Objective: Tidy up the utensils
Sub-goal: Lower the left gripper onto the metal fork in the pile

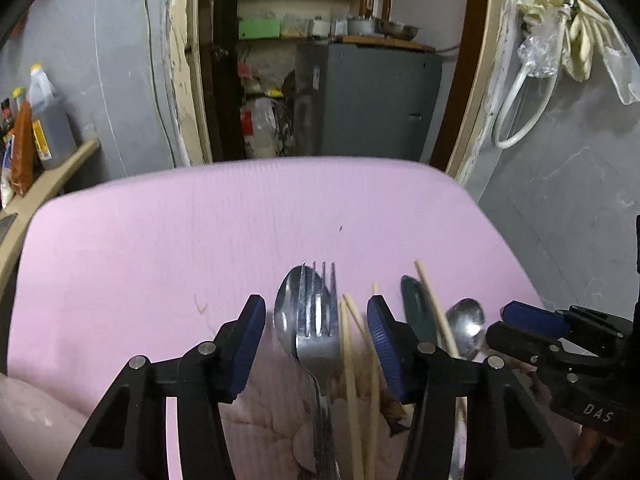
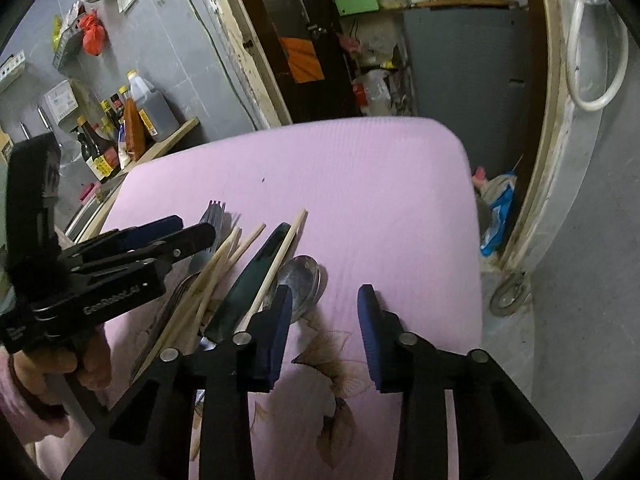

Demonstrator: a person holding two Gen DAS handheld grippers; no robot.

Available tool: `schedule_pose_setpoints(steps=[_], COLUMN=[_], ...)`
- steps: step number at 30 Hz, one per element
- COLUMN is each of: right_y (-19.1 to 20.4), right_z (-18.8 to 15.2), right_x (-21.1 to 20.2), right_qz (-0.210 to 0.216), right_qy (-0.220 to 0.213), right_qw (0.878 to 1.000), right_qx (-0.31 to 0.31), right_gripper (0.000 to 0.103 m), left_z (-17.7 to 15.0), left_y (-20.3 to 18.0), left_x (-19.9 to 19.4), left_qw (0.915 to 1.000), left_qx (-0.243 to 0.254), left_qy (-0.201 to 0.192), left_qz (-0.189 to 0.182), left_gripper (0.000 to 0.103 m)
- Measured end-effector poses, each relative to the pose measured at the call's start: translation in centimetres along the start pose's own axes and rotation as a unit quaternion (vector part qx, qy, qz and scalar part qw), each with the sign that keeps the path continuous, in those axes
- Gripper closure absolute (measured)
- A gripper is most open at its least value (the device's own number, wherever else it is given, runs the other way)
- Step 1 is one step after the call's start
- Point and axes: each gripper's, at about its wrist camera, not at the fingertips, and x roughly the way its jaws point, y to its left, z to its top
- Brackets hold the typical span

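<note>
Straddling the fork (image 1: 318, 332), left hand-held gripper (image 1: 316, 344) gapes; right hand-held gripper (image 2: 324, 336) likewise empty (handles cut off).

Both wrist views tilt down, close over the pink mat (image 1: 160, 248), facing the doorway beyond it; they share the utensil pile (image 2: 248, 272) lying on it.

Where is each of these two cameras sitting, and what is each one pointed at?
Left wrist: rides the left gripper, angled down at fork; its own fingers and the right gripper show.
Right wrist: rides the right gripper, over pink cloth; the left gripper and a hand show.
Shared: chopsticks, cloth, doorway.
</note>
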Motion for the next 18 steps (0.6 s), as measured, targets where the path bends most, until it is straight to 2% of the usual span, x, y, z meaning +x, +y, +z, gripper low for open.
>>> schedule_pose_setpoints(steps=[9, 18], right_y=[-0.2, -0.7], right_z=[0.4, 0.9], right_x=[1.4, 1.9], right_qz=[0.026, 0.046], right_qy=[0.015, 0.02], right_qw=[0.999, 0.999], right_qx=[0.013, 0.017], right_gripper=[0.082, 0.082], left_z=[0.3, 1.0], left_y=[-0.3, 0.2], left_x=[1.3, 1.8], left_qw=[0.9995, 0.9991], left_qx=[0.014, 0.009], left_qy=[0.019, 0.027], left_qz=[-0.021, -0.031], left_gripper=[0.068, 0.068])
